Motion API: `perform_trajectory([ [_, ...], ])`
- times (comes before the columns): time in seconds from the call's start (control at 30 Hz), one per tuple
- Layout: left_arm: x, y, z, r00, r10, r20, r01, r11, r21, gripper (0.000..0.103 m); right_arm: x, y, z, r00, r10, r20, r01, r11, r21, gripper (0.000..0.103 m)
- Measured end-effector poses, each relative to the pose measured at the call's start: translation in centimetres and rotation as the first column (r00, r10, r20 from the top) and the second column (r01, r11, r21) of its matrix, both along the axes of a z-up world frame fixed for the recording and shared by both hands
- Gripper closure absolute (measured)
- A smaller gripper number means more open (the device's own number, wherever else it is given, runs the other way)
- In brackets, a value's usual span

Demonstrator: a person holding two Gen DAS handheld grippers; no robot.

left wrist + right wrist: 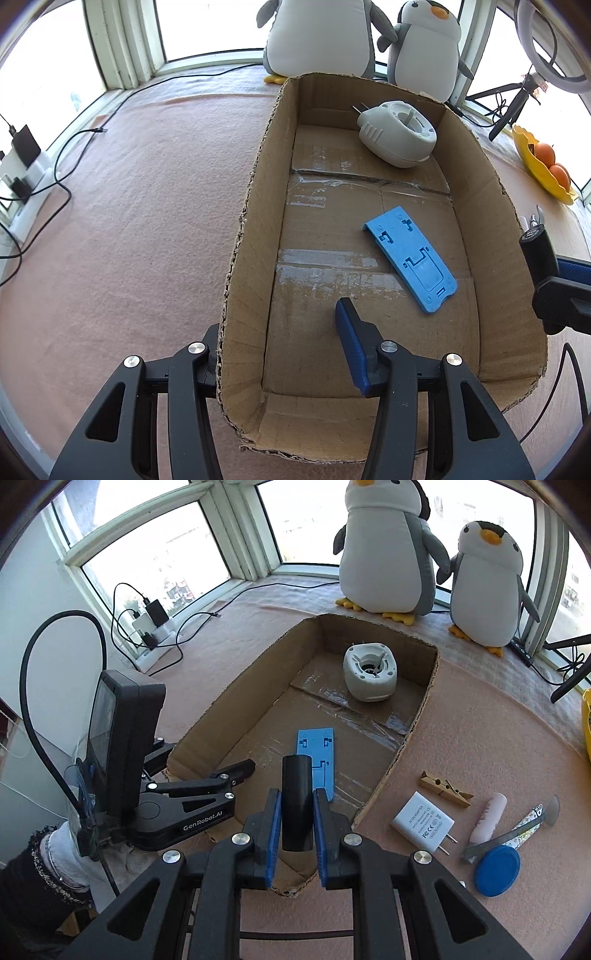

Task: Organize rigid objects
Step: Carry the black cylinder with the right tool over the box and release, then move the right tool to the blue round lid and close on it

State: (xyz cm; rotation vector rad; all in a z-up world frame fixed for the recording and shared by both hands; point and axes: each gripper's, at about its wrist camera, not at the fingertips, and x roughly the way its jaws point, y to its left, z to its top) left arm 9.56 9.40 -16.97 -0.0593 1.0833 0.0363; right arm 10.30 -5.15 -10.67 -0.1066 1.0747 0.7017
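Black cylinder (pixel 297 805) clamped in right gripper (pixel 297 823) over cardboard box (pixel 417 723); release next. Left gripper (pixel 280 343), spread wide, straddles box wall.

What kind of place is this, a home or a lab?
Probably a home: a bay-window ledge under a pink cloth, with two plush penguins by the windows, a yellow fruit bowl and a charging power strip.

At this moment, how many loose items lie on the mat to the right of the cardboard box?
5, all in the right wrist view: a clothespin nearest the box, a white charger below it, a pink tube, a scraper, and a blue disc nearest the camera. More may sit outside the frame.
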Motion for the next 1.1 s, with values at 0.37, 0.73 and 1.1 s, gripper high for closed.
perform_trajectory([
  [0.37, 0.0, 0.0, 0.0, 1.0, 0.0, 0.0, 0.0, 1.0, 0.001, 0.054, 0.1, 1.1, -1.4, 1.0, 0.007, -0.024, -0.007, 1.0, -0.021, 0.088],
  [0.73, 0.0, -0.1, 0.0, 1.0, 0.0, 0.001, 0.0, 1.0, 0.005, 0.053, 0.2, 0.9, -1.3, 1.0, -0.001, -0.026, 0.0, 1.0, -0.016, 0.083],
  [1.1, 0.0, 0.0, 0.0, 1.0, -0.003, 0.001, 0.003, 1.0, 0.009, 0.053, 0.1, -1.8, 0.2, 0.998, -0.066, -0.017, 0.067, 0.997, 0.029, 0.076],
])
